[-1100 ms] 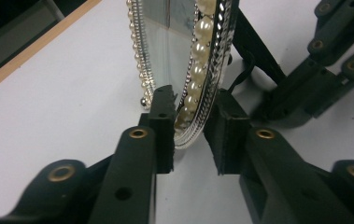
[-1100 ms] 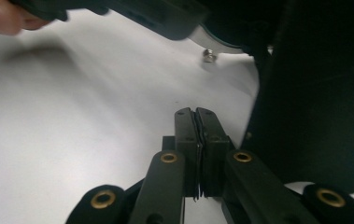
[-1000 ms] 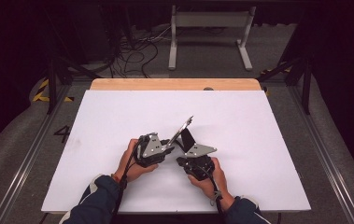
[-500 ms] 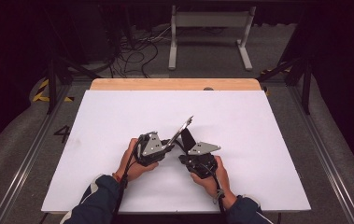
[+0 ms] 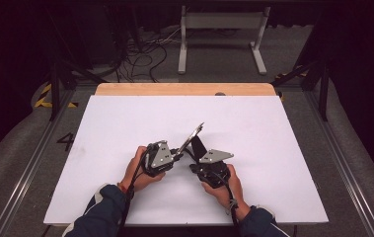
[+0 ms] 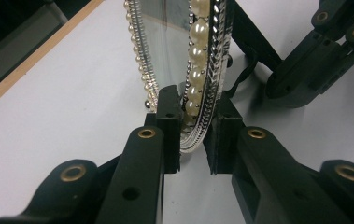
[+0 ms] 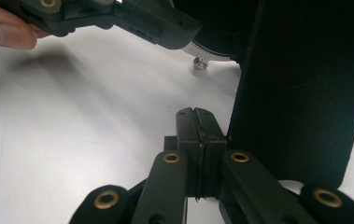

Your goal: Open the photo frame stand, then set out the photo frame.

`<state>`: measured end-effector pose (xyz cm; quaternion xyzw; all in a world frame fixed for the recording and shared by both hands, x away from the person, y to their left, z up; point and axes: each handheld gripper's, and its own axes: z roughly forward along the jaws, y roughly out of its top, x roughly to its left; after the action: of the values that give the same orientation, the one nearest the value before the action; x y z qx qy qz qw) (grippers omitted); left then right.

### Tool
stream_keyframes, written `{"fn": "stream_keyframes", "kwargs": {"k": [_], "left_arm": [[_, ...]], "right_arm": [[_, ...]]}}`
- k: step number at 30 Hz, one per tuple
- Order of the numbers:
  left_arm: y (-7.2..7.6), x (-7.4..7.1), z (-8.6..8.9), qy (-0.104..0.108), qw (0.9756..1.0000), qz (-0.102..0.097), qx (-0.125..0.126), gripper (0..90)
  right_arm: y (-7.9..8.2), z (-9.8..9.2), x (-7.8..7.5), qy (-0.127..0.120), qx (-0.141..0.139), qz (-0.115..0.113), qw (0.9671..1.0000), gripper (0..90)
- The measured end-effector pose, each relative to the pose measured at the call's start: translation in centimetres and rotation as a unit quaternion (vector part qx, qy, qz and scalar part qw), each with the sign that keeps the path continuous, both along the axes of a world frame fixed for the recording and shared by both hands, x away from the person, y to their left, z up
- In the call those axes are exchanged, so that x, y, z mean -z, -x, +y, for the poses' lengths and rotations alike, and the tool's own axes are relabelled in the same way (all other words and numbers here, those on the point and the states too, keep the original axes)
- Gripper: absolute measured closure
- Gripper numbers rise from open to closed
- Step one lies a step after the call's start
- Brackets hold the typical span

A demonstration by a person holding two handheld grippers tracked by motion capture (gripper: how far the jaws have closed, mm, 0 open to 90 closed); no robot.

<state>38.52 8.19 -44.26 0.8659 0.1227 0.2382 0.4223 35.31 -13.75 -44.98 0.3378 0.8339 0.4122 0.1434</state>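
Now the left gripper's [image 6: 194, 128] fingers have closed onto the pearl-rimmed mirror [image 6: 184, 51]; right gripper's [image 7: 197, 122] fingers pressed together.

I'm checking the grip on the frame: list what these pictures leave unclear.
- Frame: its top is cut off by the upper edge of the left gripper view.
- Frame's front: tiny and edge-on in the high view.
- Right tool: its shut jaws may pinch a thin strap; the black stand blocks that side.
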Motion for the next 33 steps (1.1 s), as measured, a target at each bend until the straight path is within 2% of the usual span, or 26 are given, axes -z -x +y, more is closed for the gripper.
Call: {"fn": "stream_keyframes", "kwargs": {"k": [7,27,29,30,33], "left_arm": [[0.3,-0.2,-0.1,-0.011,0.9999,-0.005,0.010,78.2],[1.4,-0.6,-0.4,-0.018,0.9998,0.001,0.005,77.7],[1.5,-0.6,-0.5,-0.015,0.9999,0.003,0.003,77.6],[1.5,-0.5,-0.5,-0.014,0.9999,0.005,0.005,77.3],[1.6,-0.5,-0.6,-0.015,0.9999,0.004,0.006,76.7]], "right_arm": [[0.0,-0.2,-0.1,0.001,-0.002,0.002,1.0000,90.0],[0.3,-0.7,-0.1,0.008,-0.008,0.004,0.9999,90.0],[0.4,-0.8,0.0,0.010,-0.008,0.007,0.9999,90.0],[0.4,-0.9,0.0,0.019,0.004,0.004,0.9998,90.0],[0.1,-1.5,0.1,0.001,0.003,0.017,0.9998,90.0]]}}
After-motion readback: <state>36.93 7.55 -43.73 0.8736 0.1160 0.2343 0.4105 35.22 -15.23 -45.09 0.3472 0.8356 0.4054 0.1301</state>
